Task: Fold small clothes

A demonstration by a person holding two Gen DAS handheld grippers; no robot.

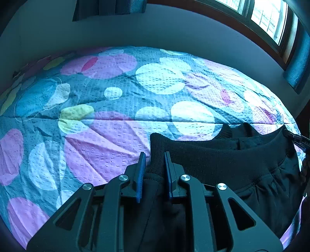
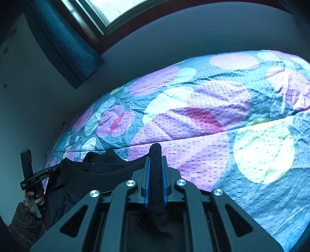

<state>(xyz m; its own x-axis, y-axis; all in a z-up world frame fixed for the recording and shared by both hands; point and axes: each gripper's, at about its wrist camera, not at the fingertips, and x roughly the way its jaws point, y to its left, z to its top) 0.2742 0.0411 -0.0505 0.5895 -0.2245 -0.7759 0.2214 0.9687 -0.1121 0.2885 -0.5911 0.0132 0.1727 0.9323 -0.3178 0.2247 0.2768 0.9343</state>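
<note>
A black garment (image 1: 242, 160) with a ribbed waistband hangs stretched between my two grippers above the bed. My left gripper (image 1: 155, 160) has its blue pads on either side of the waistband's left corner, with a gap showing beside the cloth. My right gripper (image 2: 156, 164) is shut on the waistband's right corner (image 2: 156, 155), which sticks up between the pads. The rest of the garment (image 2: 81, 180) droops to the left in the right wrist view. The left gripper's far end (image 2: 36, 176) and the hand holding it show at the left edge there.
A quilted bedspread (image 1: 116, 108) with large purple, white and yellow circles covers the bed below. A grey wall lies behind it. A window (image 1: 267, 17) with a dark curtain (image 2: 65, 44) is at the far corner.
</note>
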